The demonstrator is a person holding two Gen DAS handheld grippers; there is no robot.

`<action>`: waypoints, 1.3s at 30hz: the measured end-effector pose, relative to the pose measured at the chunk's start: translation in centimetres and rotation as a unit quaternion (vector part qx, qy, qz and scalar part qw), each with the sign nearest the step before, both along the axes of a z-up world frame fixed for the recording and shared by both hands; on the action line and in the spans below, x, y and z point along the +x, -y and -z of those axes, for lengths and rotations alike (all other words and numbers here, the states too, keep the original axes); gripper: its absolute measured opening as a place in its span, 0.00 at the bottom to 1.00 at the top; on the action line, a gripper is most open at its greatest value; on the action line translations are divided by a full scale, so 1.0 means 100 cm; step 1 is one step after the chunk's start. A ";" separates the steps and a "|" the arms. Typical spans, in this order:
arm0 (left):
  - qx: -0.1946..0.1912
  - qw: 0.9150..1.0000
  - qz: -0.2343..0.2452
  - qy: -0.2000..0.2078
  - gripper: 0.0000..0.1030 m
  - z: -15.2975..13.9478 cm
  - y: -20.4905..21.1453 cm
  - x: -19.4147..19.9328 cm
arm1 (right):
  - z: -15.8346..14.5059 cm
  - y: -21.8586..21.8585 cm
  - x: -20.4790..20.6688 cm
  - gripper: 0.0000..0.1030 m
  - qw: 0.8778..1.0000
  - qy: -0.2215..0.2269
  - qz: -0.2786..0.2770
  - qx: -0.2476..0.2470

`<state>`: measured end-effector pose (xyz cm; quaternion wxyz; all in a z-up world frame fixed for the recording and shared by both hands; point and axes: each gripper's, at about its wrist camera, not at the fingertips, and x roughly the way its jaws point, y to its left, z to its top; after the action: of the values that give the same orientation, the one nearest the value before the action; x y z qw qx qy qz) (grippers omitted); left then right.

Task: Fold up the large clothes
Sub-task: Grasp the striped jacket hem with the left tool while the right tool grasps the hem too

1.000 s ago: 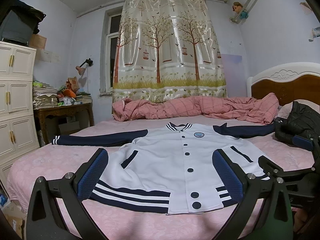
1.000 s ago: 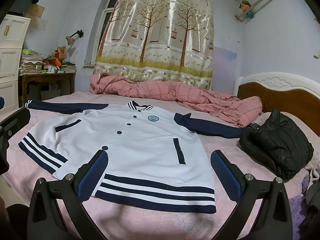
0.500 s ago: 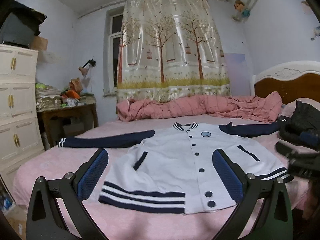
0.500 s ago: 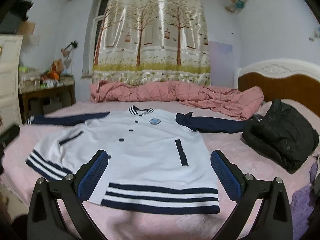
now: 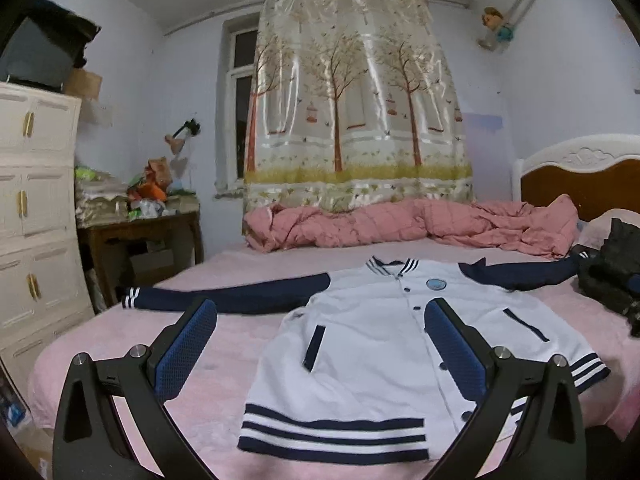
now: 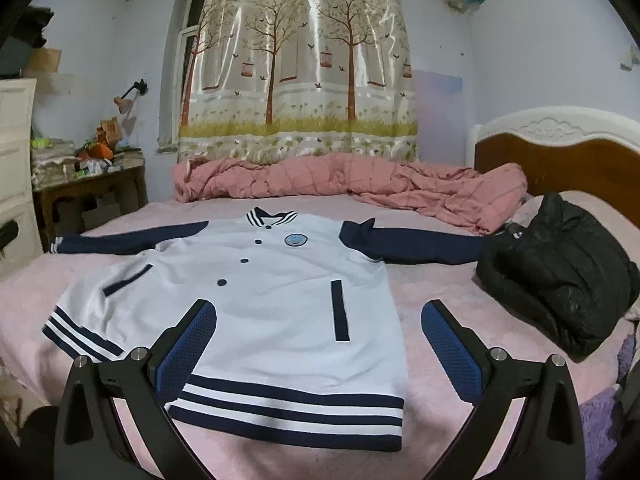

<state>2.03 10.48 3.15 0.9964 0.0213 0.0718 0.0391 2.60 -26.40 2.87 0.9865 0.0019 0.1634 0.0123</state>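
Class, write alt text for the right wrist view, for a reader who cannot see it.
A white button-front varsity jacket with navy sleeves lies flat and unfolded on a pink bed sheet, sleeves spread sideways. The right gripper hovers over its striped hem, jaws open and empty. A crumpled black padded coat sits to the right, a rumpled pink quilt behind.

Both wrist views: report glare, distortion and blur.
Left wrist view: fisheye bends the cabinet and walls, black vignette in the corners, sheen on the curtain, the jacket sharp between the open left tongs. Right wrist view: same bowing at the headboard, stronger curtain glare, dim even light, the open right tongs in focus.
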 end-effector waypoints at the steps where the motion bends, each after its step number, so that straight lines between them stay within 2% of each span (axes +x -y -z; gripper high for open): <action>1: -0.005 1.000 -0.002 -0.007 1.00 0.003 -0.004 0.002 | -0.001 0.002 -0.002 1.00 1.000 0.001 -0.003 0.007; 3: -0.011 1.000 -0.013 -0.020 1.00 0.015 -0.015 0.006 | 0.003 0.010 -0.005 1.00 1.000 -0.009 -0.012 0.020; 7: -0.011 0.998 -0.026 -0.057 1.00 0.049 -0.031 0.015 | 0.025 0.029 -0.006 1.00 0.999 -0.048 0.017 0.020; 10: -0.032 0.994 -0.026 -0.100 1.00 0.082 -0.043 0.028 | 0.048 0.047 -0.001 0.93 0.996 -0.082 0.022 0.024; 13: -0.050 0.989 -0.028 -0.137 1.00 0.111 -0.054 0.047 | 0.077 0.062 0.004 0.88 0.992 -0.111 0.011 0.050; 18: -0.065 0.983 -0.027 -0.171 1.00 0.138 -0.064 0.066 | 0.111 0.070 0.013 0.85 0.989 -0.130 0.011 0.075; 22: -0.095 0.978 0.005 -0.186 0.96 0.154 -0.069 0.074 | 0.125 0.066 0.017 0.78 0.988 -0.129 0.007 0.078; 23: -0.096 0.979 0.014 -0.181 0.88 0.154 -0.069 0.072 | 0.127 0.064 0.017 0.75 0.989 -0.128 0.006 0.074; 24: -0.101 0.978 0.030 -0.182 0.73 0.153 -0.067 0.071 | 0.129 0.062 0.015 0.66 0.989 -0.126 -0.001 0.074; 25: -0.110 0.976 0.046 -0.181 0.66 0.152 -0.066 0.069 | 0.131 0.061 0.013 0.57 0.989 -0.124 -0.014 0.080; 26: -0.118 0.975 0.054 -0.181 0.57 0.151 -0.066 0.068 | 0.130 0.060 0.012 0.55 0.989 -0.122 -0.018 0.085; 27: -0.118 0.975 0.055 -0.181 0.42 0.149 -0.064 0.067 | 0.130 0.060 0.011 0.52 0.989 -0.120 -0.019 0.087; 28: -0.119 0.974 0.060 -0.181 0.29 0.149 -0.064 0.066 | 0.128 0.060 0.010 0.42 0.989 -0.120 -0.021 0.089; 29: -0.134 0.972 0.080 -0.178 0.11 0.146 -0.065 0.064 | 0.127 0.061 0.010 0.35 0.988 -0.118 -0.023 0.095; 30: -0.146 0.970 0.085 -0.175 0.11 0.143 -0.066 0.062 | 0.124 0.063 0.009 0.18 0.987 -0.117 -0.035 0.108; 31: -0.146 0.971 0.073 -0.173 0.11 0.138 -0.065 0.061 | 0.121 0.064 0.008 0.13 0.984 -0.112 -0.053 0.128; 32: -0.139 0.973 0.070 -0.172 0.11 0.132 -0.062 0.062 | 0.117 0.065 0.006 0.12 0.984 -0.104 -0.052 0.133; 35: -0.105 0.983 0.060 -0.141 0.11 0.094 -0.048 0.070 | 0.091 0.058 0.014 0.11 0.992 -0.068 -0.035 0.103; 39: -0.061 0.986 0.028 -0.153 0.11 0.047 -0.032 0.133 | 0.047 0.044 0.068 0.11 0.996 -0.051 -0.009 0.079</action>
<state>15.38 13.66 -1.58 0.9738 -0.0320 0.2252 0.0033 9.39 -30.82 -1.84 0.9735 0.0794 0.2118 0.0344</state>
